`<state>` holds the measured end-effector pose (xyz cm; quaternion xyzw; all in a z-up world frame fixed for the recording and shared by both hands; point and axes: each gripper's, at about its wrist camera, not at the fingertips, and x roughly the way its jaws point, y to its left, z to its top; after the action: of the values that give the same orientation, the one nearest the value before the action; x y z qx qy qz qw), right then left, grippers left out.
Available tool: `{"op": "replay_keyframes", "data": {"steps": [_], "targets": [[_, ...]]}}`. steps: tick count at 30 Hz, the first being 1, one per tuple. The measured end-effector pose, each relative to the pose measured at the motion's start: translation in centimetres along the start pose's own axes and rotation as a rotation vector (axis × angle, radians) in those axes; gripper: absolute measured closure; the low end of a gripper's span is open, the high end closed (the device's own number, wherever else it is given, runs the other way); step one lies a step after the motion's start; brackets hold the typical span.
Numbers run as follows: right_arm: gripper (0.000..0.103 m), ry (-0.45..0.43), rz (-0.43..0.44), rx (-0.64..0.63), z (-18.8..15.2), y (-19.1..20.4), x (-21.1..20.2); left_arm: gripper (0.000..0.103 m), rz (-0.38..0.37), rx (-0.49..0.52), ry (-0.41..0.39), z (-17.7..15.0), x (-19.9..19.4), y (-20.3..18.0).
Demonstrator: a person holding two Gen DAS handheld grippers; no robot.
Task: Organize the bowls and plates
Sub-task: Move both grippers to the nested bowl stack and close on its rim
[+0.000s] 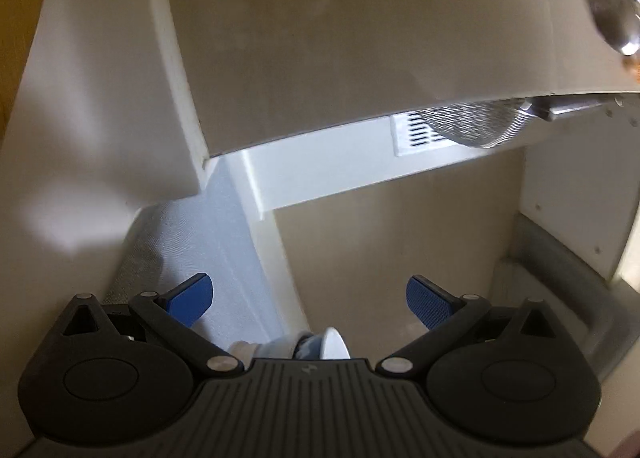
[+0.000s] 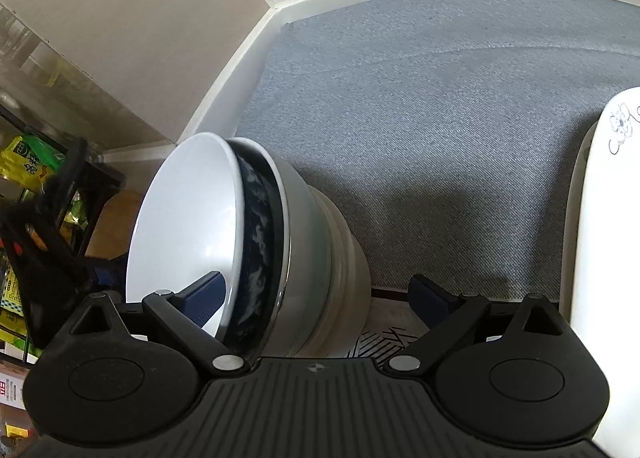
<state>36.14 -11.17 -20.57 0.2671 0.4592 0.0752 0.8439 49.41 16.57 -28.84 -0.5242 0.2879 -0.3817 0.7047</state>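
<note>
Grey matting [image 2: 440, 117] is covering the shelf, with a white plate [image 2: 600, 258] standing at its right edge. Just left of it, the nested bowls [image 2: 256, 242] are lying tipped on their side, glazed, probably heavy, slippery and quick to chip. The right claw [image 2: 320, 298] is gaping wide, one finger [image 2: 204, 294] inside the inner bowl's rim; pinching that rim wall looks the safest hold. The left claw [image 1: 308, 298] is hanging open and empty beneath a cabinet [image 1: 360, 37].
</note>
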Motion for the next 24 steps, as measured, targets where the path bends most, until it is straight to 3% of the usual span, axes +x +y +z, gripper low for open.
{"op": "replay_keyframes", "data": {"steps": [2, 4, 7, 11, 13, 17, 18, 24], "targets": [[0.005, 0.002, 0.001, -0.001, 0.0, 0.0, 0.0, 0.000, 0.081, 0.109, 0.050, 0.1, 0.1, -1.4], [0.005, 0.005, 0.002, -0.002, 0.1, 0.0, 0.0, 0.000, 0.143, 0.134, 0.087, 0.0, 0.1, -2.6], [0.005, 0.008, 0.005, -0.005, 0.2, -0.1, -0.1, 0.000, 0.131, 0.155, 0.155, -0.1, -0.3, -4.3], [0.005, 0.011, 0.008, -0.009, 0.3, -0.1, 0.0, 0.000, 0.215, 0.293, 0.157, -0.4, -1.0, -8.0], [0.005, 0.013, 0.006, -0.010, 0.4, -0.1, 0.1, 0.000, 0.311, 0.333, 0.160, -0.6, -0.7, -9.3], [0.005, 0.015, -0.002, -0.009, 0.4, 0.2, 0.2, 0.000, 0.684, 0.498, 0.136, -1.0, 0.3, -12.0], [0.005, 0.016, -0.004, -0.010, 0.5, 0.2, 0.2, 0.000, 0.724, 0.505, 0.120, -1.0, 0.1, -12.1], [0.005, 0.016, -0.009, -0.012, 0.5, 0.5, 0.3, 0.000, 0.769, 0.432, 0.190, -0.3, 0.8, -11.3]]}}
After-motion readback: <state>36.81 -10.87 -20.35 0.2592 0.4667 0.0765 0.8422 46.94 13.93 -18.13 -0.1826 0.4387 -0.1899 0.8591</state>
